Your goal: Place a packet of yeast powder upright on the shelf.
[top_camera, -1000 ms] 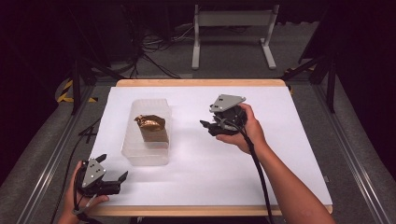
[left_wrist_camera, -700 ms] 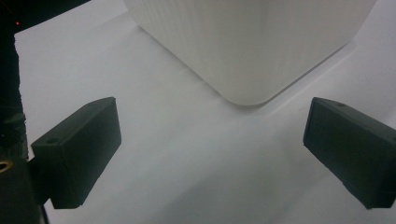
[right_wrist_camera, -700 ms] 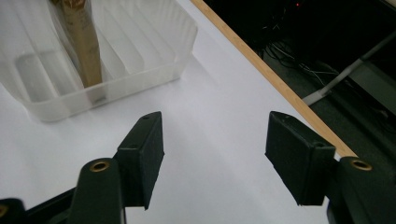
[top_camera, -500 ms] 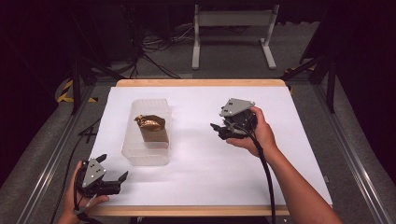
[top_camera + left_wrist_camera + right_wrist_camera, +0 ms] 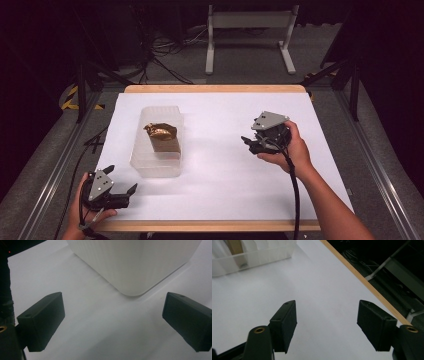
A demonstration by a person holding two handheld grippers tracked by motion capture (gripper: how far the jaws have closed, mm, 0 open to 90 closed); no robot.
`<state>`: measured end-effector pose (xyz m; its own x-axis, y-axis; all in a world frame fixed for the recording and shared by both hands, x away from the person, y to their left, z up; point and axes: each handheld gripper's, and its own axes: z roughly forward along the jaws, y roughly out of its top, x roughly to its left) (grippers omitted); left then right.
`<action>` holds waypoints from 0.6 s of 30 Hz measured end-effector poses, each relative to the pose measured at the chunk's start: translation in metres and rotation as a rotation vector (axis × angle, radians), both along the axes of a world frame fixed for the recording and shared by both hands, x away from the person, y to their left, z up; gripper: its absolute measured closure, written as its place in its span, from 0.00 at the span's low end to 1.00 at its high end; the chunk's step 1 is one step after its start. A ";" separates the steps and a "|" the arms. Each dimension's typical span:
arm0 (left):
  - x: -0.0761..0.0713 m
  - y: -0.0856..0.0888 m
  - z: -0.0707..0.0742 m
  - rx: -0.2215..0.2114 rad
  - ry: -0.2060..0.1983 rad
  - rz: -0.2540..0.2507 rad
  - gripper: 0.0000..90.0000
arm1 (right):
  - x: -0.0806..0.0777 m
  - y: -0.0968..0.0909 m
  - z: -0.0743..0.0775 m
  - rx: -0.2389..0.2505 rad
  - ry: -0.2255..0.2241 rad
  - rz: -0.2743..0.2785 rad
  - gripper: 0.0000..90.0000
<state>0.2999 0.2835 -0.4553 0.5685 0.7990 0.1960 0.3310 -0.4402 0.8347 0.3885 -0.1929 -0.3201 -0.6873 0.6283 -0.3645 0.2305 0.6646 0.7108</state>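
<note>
Both grippers spread empty over the white tabletop [image 5: 220,170], the container lying between and beyond them.

The right gripper [image 5: 248,144], held in the person's right hand [image 5: 292,150], has just been opening its jaws, and nothing sits between them; in the right gripper view they stand wide apart above bare white surface, with the tabletop's wooden edge [image 5: 362,280] running off to one side. The clear ribbed plastic container [image 5: 157,142] lies well apart from this gripper, out ahead of its jaws, and holds a brown crumpled paper-wrapped item [image 5: 161,137]. The left gripper [image 5: 122,182] is released too, jaws wide and empty, with a corner of the container near and just ahead of it in the left gripper view.
</note>
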 end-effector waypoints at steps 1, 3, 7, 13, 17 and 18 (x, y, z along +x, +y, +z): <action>0.000 0.000 0.000 0.000 0.000 0.000 0.06 | -0.001 -0.003 -0.001 -0.002 0.004 -0.001 0.36; 0.000 0.000 0.000 0.000 0.000 0.000 0.06 | -0.001 -0.007 -0.004 -0.007 0.008 -0.007 0.36; 0.000 0.000 0.000 0.000 0.003 -0.002 0.06 | -0.004 -0.014 -0.010 -0.022 0.012 -0.015 0.36; 0.000 0.000 0.000 0.000 0.004 -0.001 0.06 | -0.008 -0.025 -0.019 -0.031 0.022 -0.036 0.35; 0.000 0.000 0.000 -0.002 0.003 0.000 0.06 | -0.014 -0.035 -0.025 -0.021 0.011 -0.052 0.35; 0.000 0.000 0.000 -0.002 0.001 0.001 0.06 | -0.015 -0.038 -0.028 -0.019 0.014 -0.056 0.35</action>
<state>0.3000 0.2834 -0.4554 0.5681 0.7997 0.1943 0.3318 -0.4386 0.8352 0.3731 -0.2312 -0.3478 -0.6563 0.6589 -0.3677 0.2775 0.6639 0.6944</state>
